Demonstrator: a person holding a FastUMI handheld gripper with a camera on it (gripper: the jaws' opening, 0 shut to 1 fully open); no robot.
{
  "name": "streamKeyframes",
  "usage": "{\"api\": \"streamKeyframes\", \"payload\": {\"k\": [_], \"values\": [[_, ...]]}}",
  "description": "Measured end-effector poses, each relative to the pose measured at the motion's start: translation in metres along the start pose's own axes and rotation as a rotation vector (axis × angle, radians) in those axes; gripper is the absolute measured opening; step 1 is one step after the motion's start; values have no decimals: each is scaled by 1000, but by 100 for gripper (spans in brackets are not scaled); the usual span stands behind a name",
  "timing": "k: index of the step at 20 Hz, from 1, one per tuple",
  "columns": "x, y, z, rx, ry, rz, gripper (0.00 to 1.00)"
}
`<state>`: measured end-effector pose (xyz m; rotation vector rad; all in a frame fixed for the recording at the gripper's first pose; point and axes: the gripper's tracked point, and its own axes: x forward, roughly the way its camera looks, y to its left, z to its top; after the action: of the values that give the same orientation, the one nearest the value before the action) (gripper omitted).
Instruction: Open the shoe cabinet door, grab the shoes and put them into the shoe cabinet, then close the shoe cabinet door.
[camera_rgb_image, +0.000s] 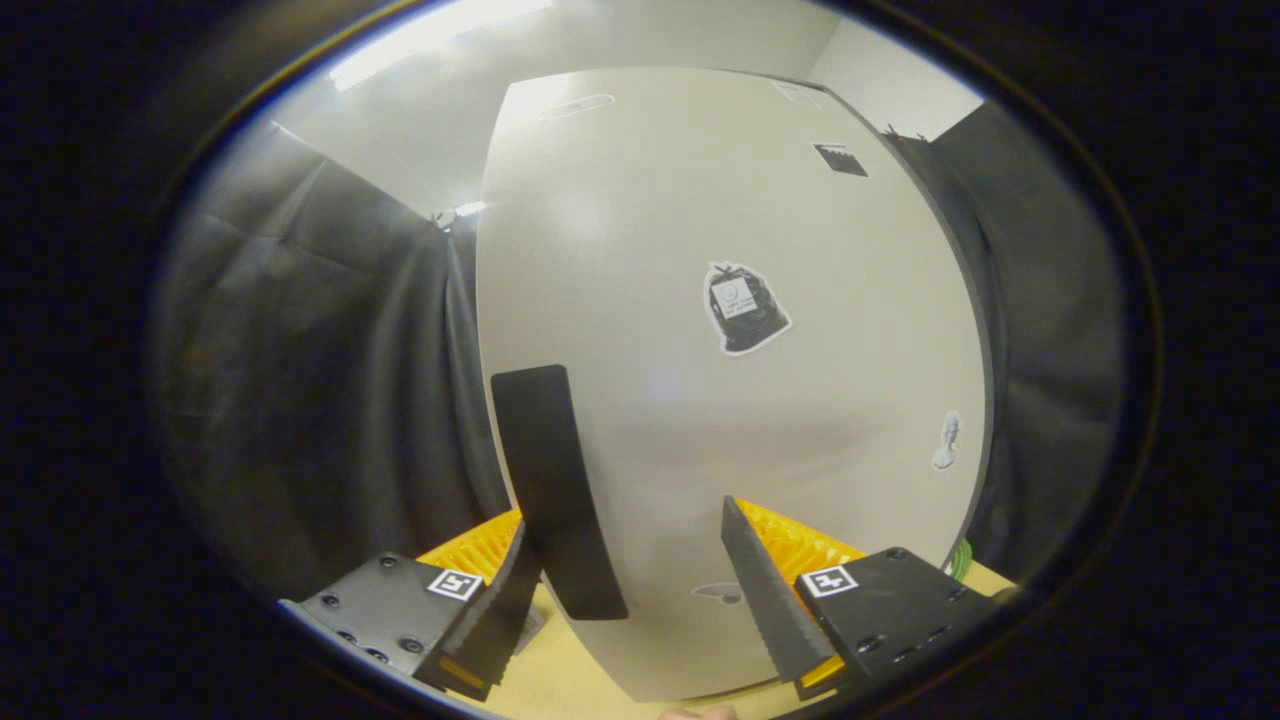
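The shoe cabinet's pale door (700, 420) stands very close, right ahead of my fingers. Its long black handle (555, 490) runs upright along the door's left edge. My gripper (628, 520) is open. The handle sits between the two fingers, close against the inner side of the left fingertip (515, 570), while the right fingertip (750, 560) stands well apart from it. Nothing is pressed between the fingers. I cannot tell whether the left finger touches the handle.
Black cloth (330, 400) hangs to the left and right of the cabinet. A light wooden surface (560, 680) lies under the fingers and the door's lower edge. Stickers dot the door, one shaped like a black bag (745, 308).
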<state>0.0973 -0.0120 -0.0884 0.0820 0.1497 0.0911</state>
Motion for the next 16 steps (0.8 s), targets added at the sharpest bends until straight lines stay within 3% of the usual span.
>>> {"api": "streamKeyframes", "payload": {"k": [16], "values": [[16,2,-4,20,3,-55,99]]}}
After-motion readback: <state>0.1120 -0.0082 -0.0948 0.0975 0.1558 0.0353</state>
